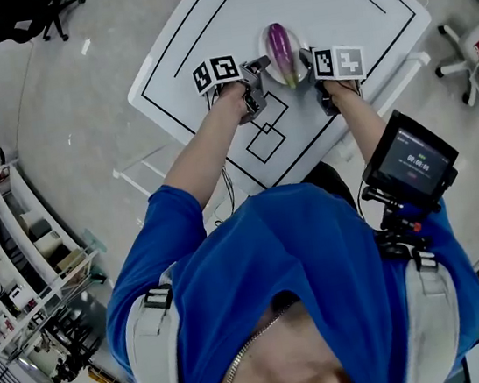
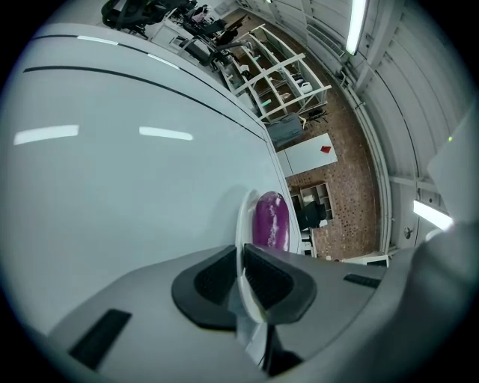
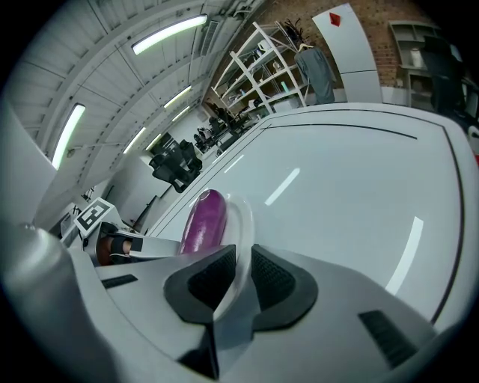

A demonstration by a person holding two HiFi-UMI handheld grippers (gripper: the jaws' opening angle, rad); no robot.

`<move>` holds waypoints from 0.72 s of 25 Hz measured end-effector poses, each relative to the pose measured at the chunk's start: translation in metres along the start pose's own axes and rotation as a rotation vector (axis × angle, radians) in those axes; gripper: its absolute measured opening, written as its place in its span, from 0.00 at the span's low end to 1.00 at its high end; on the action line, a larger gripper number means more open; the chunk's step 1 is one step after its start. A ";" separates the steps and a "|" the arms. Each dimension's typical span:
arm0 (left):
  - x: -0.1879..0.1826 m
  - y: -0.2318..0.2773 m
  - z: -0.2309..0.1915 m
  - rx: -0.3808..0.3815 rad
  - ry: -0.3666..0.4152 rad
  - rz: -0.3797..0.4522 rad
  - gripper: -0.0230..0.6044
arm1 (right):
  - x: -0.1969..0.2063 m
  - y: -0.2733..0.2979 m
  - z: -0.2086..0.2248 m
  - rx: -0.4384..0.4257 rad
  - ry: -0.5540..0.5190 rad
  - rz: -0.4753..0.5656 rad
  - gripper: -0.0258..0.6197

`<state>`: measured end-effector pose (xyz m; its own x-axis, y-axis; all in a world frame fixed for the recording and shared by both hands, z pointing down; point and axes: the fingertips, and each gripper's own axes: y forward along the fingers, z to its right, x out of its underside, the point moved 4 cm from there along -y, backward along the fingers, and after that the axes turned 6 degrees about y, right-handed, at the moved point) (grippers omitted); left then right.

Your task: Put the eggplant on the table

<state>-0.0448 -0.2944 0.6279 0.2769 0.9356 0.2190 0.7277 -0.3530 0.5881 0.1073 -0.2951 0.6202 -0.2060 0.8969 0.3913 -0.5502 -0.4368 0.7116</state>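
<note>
Eggplant (image 1: 279, 48) sits on a plate (image 3: 243, 224), upper centre; left gripper (image 2: 241, 273) and right gripper (image 3: 238, 280) clamp its rim; not yet released onto table (image 1: 346, 3).

The table (image 1: 346, 3) lies bare across its far half and along both side edges, so a gripper could pass freely there. The 1 obstacle over it is the plate (image 2: 242, 221) carrying the eggplant (image 1: 279, 48). The left gripper (image 1: 254, 76) and the right gripper (image 1: 312, 65) each pinch its rim, so the 3 together block the near middle. Whether the plate touches the top or hangs just above it cannot be told. Off the table, a chair (image 1: 469, 65) stands near its right corner, and shelving (image 1: 26, 243) stands well apart on the left.
</note>
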 end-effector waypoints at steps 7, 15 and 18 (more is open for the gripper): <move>0.000 0.003 -0.002 -0.020 0.017 -0.002 0.07 | -0.001 0.002 0.001 0.020 -0.026 -0.001 0.10; -0.001 0.003 -0.002 -0.024 0.049 0.006 0.08 | -0.001 0.003 0.000 0.043 -0.060 0.009 0.11; -0.002 0.003 -0.001 -0.029 0.068 0.014 0.08 | -0.001 0.004 -0.001 0.049 -0.074 0.009 0.12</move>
<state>-0.0439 -0.2969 0.6304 0.2430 0.9288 0.2798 0.7054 -0.3672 0.6063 0.1048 -0.2972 0.6220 -0.1499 0.8861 0.4386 -0.5083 -0.4495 0.7345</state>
